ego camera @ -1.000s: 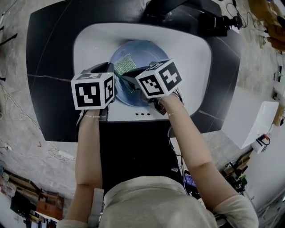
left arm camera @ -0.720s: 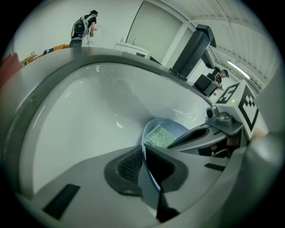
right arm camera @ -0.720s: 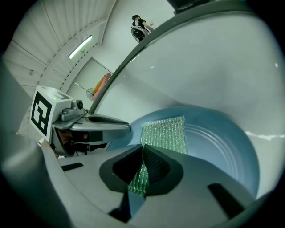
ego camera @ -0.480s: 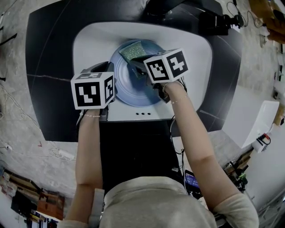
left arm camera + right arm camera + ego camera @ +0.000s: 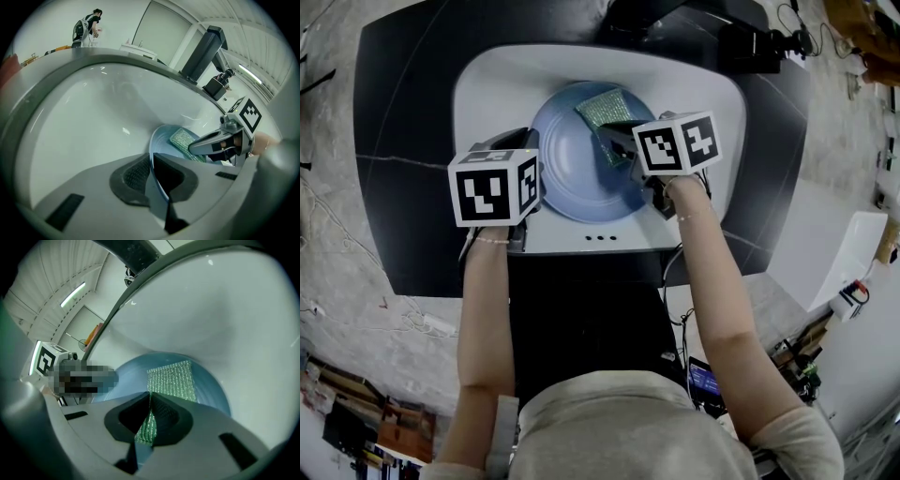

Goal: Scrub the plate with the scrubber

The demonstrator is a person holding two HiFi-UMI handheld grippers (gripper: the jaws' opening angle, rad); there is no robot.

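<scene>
Ahead of your right hand-held gripper (image 5: pixel 150 414), which clamps its near edge, the scrubber (image 5: pixel 171 379) lies flat on the plate's (image 5: pixel 572 173) far side. Your left hand-held gripper (image 5: pixel 151 174) pinches the plate's left rim. Most of its face lies nearer you, so likely stroke back.

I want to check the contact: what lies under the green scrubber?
The blue plate lies under the scrubber, inside the white basin. The plate surface it covers cannot be seen.
</scene>
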